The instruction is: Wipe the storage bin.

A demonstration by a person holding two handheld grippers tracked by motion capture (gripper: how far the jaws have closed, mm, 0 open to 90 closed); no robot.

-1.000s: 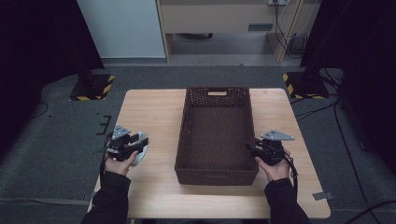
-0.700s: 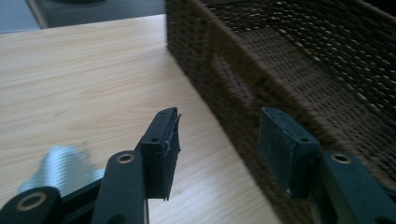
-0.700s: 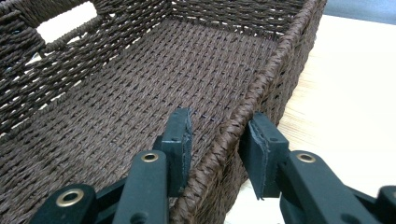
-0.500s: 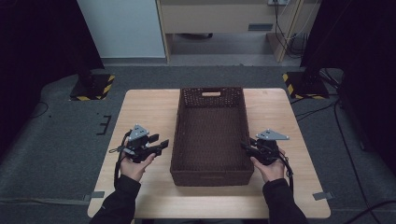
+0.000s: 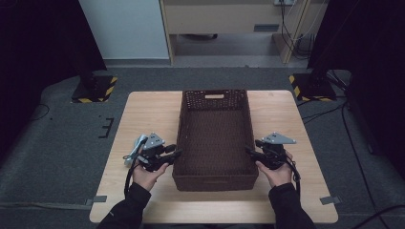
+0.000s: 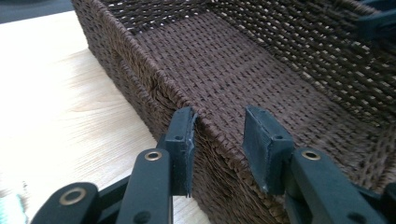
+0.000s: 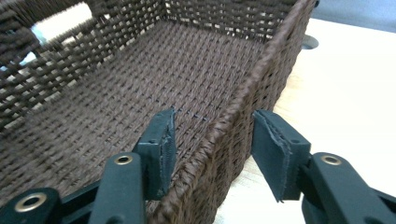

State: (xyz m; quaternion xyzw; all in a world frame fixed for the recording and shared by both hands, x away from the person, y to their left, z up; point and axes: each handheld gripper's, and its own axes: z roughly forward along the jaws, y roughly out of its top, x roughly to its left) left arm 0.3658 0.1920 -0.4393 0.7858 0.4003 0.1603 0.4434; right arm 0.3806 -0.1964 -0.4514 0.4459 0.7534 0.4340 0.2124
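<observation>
Basket (image 5: 215, 143) walls straddled by L claw (image 5: 173, 153), just closing, & R claw (image 5: 249, 151), just opening; neither clamped — both should be squeezed evenly pre-lift.

**Materials and finishes, basket and grippers**

Basket (image 5: 215, 143): dark brown woven wicker, matt, coarse ribbed weave; light shows through gaps in the walls. Rim is a tighter twisted braid.

Table (image 5: 143, 114): pale wood-grain top, smooth, faint satin sheen.

Left gripper (image 6: 218, 140): jaws of black matt plastic, brass-coloured metal eyelets at the pivots. Pads dark, rubbery-looking, dull, edges slightly rough. Grey metal-looking plate on top in the high view.

Right gripper (image 7: 212, 149): same black matt plastic, brass-coloured eyelets, dull pads with frayed edges.

Floor (image 5: 62, 143): grey, matt, carpet-like.
</observation>
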